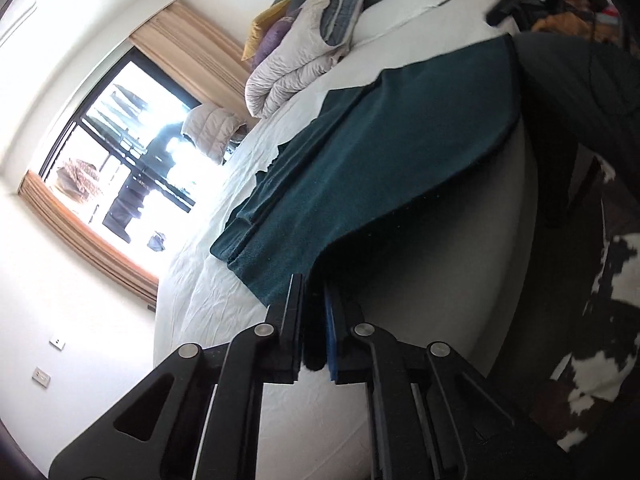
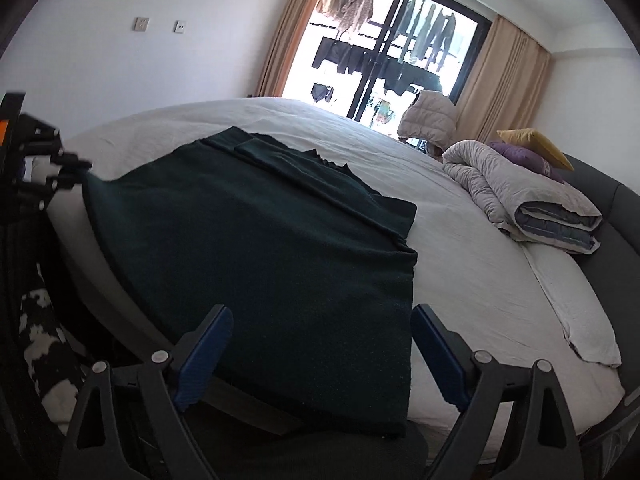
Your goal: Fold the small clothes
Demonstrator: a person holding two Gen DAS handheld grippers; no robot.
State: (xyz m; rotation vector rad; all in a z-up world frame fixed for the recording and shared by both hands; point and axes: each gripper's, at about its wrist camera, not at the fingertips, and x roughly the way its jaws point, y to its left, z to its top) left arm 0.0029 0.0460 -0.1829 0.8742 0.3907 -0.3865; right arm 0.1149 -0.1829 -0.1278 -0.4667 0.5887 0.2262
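Note:
A dark green knitted garment [image 1: 384,160] lies spread on the white bed sheet [image 1: 208,280], with a folded part along its far side [image 2: 280,156]. My left gripper [image 1: 314,296] is shut on one near corner of it, and the cloth rises off the bed edge into the jaws. In the right wrist view the left gripper [image 2: 82,172] holds that corner at the far left. My right gripper [image 2: 322,314] is open. Its blue pads [image 2: 208,348] stand wide on either side of the garment's near hem [image 2: 320,380], not pressing on it.
A folded grey quilt [image 2: 528,200] with yellow and purple cushions [image 2: 532,148] lies at the head of the bed, beside a white pillow [image 2: 576,312]. A black-and-white cowhide rug [image 1: 592,352] covers the floor by the bed. Curtains frame a bright window [image 2: 384,60].

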